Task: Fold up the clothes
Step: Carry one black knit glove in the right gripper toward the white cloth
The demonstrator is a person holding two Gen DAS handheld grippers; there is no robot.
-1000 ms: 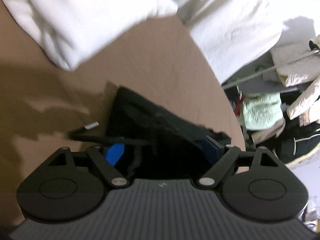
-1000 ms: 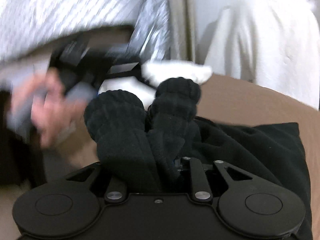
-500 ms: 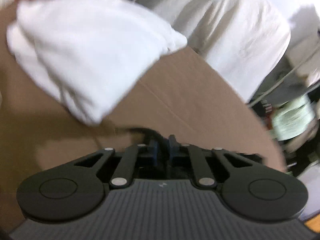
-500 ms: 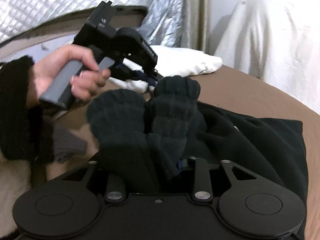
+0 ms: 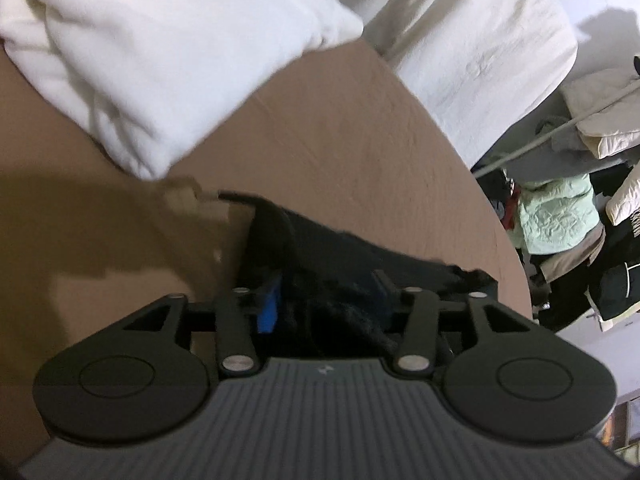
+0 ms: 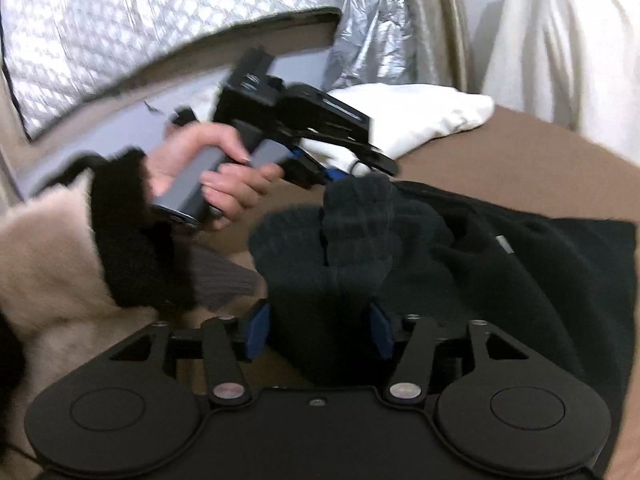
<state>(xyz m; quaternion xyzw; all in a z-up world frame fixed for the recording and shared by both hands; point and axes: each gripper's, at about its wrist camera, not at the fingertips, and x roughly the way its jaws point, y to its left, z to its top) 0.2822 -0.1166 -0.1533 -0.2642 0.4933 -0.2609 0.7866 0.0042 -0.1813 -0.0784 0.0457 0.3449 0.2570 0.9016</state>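
Straddling the black garment [image 6: 500,264], our right tongs [image 6: 318,330] have just been opening, blue pads off its bunched ribbed cuffs. Our left tongs [image 5: 326,298], also just widening, stand released around its dark edge. Bare brown surface [image 5: 340,152] stretches ahead to the white bundle [image 5: 160,52].

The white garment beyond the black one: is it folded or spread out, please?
Folded: the white garment sits as a thick, layered bundle with rounded edges on the brown surface.
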